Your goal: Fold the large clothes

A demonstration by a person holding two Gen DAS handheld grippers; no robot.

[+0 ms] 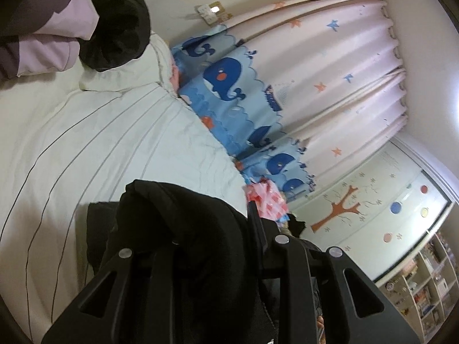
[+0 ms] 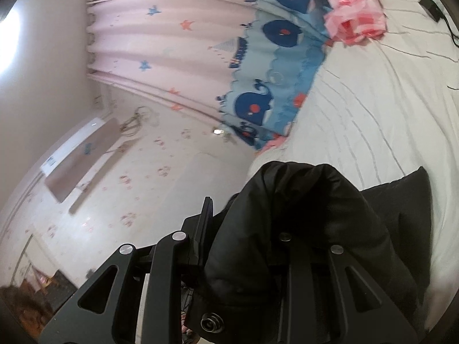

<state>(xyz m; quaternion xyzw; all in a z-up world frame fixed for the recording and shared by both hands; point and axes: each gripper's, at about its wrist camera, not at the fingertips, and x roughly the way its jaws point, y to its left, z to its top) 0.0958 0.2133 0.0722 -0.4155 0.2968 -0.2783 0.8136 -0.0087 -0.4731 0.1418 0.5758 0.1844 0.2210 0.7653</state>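
Note:
A large black padded garment (image 1: 178, 229) is bunched over my left gripper (image 1: 229, 229), which is shut on its fabric above the white striped bed (image 1: 86, 132). Only one left finger (image 1: 255, 223) shows. In the right wrist view the same black garment (image 2: 309, 218) drapes over my right gripper (image 2: 243, 229), which is shut on it. One right finger (image 2: 205, 218) shows at the left of the cloth. A metal snap (image 2: 210, 324) sits on the hem near the camera. Part of the garment lies on the bed (image 2: 373, 86).
A pile of black and lilac clothes (image 1: 71, 23) lies at the bed's far end. A pink checked bag (image 2: 352, 11) and a black charger with cable (image 2: 430, 5) lie on the bed. The whale-print curtain (image 1: 229, 80) hangs along the bed's edge. Shelves (image 1: 424, 286) stand at right.

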